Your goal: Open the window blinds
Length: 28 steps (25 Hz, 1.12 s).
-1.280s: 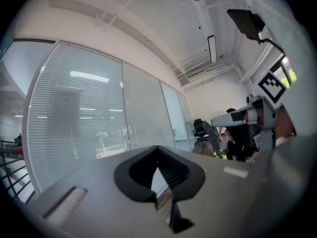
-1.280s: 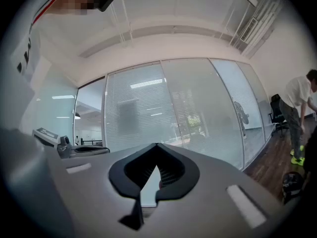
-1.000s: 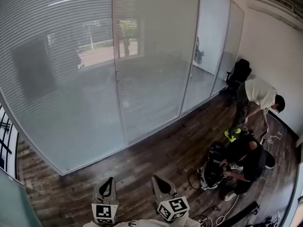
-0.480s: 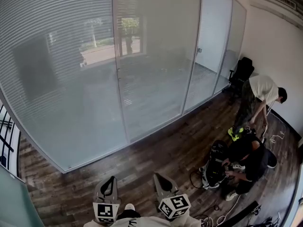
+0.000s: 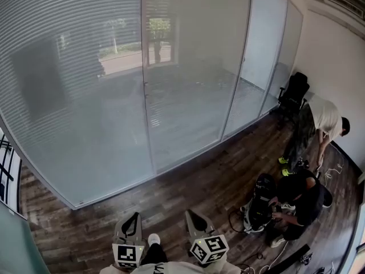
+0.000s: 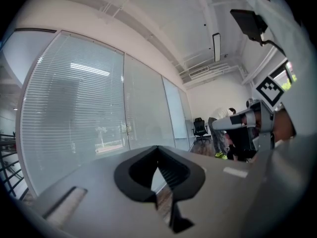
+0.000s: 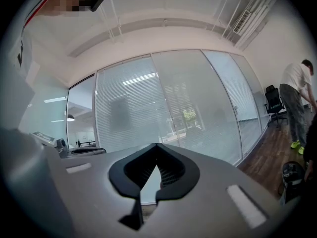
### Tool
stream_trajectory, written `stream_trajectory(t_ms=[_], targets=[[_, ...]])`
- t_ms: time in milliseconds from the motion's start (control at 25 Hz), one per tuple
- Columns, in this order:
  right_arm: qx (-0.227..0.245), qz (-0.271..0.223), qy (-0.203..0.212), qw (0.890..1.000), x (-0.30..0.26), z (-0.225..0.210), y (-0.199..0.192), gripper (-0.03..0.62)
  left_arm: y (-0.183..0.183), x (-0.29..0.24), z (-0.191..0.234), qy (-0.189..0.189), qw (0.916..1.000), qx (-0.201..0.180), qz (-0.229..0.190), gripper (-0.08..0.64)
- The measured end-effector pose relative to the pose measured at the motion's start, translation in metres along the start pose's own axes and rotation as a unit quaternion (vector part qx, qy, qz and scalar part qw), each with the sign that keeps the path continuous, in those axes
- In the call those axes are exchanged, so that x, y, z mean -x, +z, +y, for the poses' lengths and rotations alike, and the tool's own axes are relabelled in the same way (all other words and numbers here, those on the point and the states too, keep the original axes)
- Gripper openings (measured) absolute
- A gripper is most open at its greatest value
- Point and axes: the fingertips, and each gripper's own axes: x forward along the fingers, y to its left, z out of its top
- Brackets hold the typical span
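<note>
Now then, blinds: down across the glass wall, slats showing, straight ahead of both sets of jaws and well apart from them.
Left gripper: jaws clenched tip to tip, nothing between them, pointing level toward the blinds.
Right gripper: just beside the left one, jaws clenched as well, empty, aimed at the same glass.
Wood floor: below and ahead of the jaws, running up to the glass.
Crouching person: off to the right of the right jaws, low over dark gear.
Standing person: farther right again, bent forward, near an office chair.
</note>
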Motion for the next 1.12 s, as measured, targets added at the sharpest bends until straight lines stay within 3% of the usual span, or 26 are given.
stream_trajectory(t_ms=[1120], targets=[[0.016, 0.001, -0.028, 0.999, -0.205, -0.027, 0.028, 0.002, -0.005, -0.157, 0.148, -0.003, 0.9997, 0.024, -0.01, 0.0]])
